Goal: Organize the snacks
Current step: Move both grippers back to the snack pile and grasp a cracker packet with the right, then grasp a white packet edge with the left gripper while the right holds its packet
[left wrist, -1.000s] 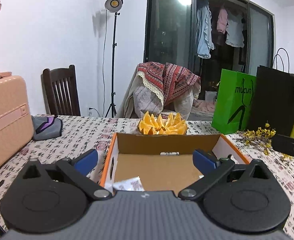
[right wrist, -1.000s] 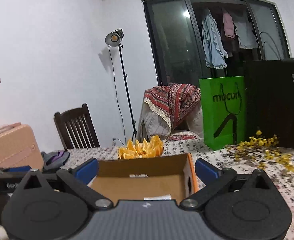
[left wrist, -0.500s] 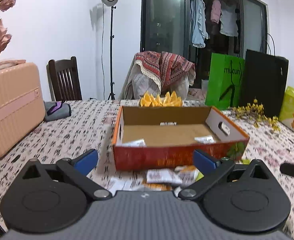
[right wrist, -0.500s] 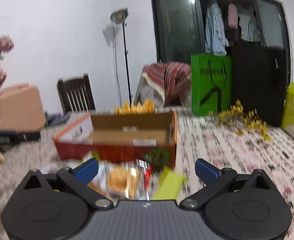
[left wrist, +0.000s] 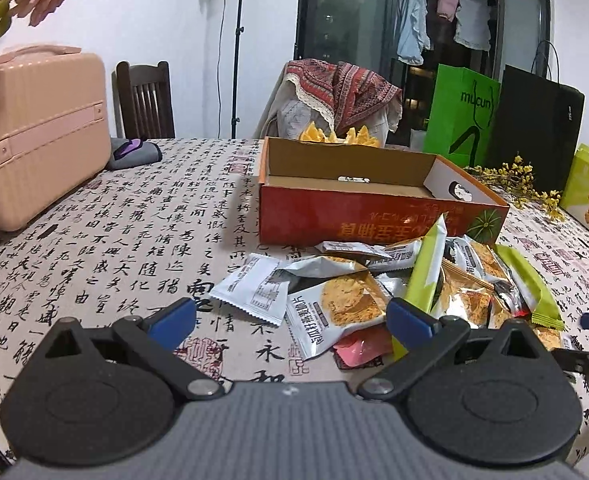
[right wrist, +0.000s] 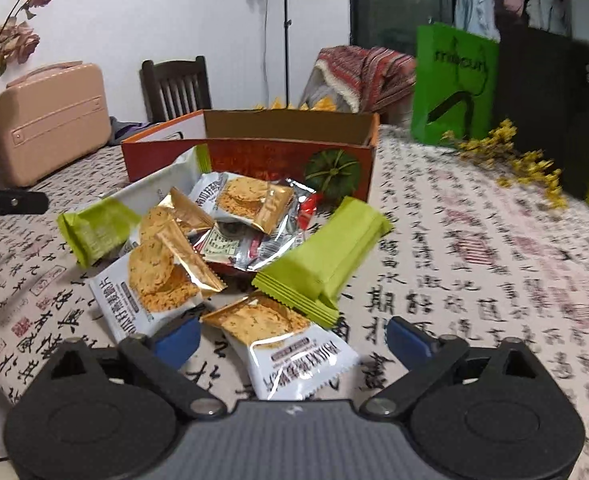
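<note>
Snack packets [right wrist: 222,240] lie heaped mid-tabletop against the box [right wrist: 254,160]: light, crinkly, slippery film, brittle contents. Pinch a sealed end. Right claw [right wrist: 290,334], just narrowing, and left claw [left wrist: 290,320] both released, empty.

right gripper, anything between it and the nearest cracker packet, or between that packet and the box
Nothing visible blocks the right gripper: its jaws, just closing a little, straddle the cracker packet. Between the packet and the box lies the snack pile; lifting over clears it.
</note>
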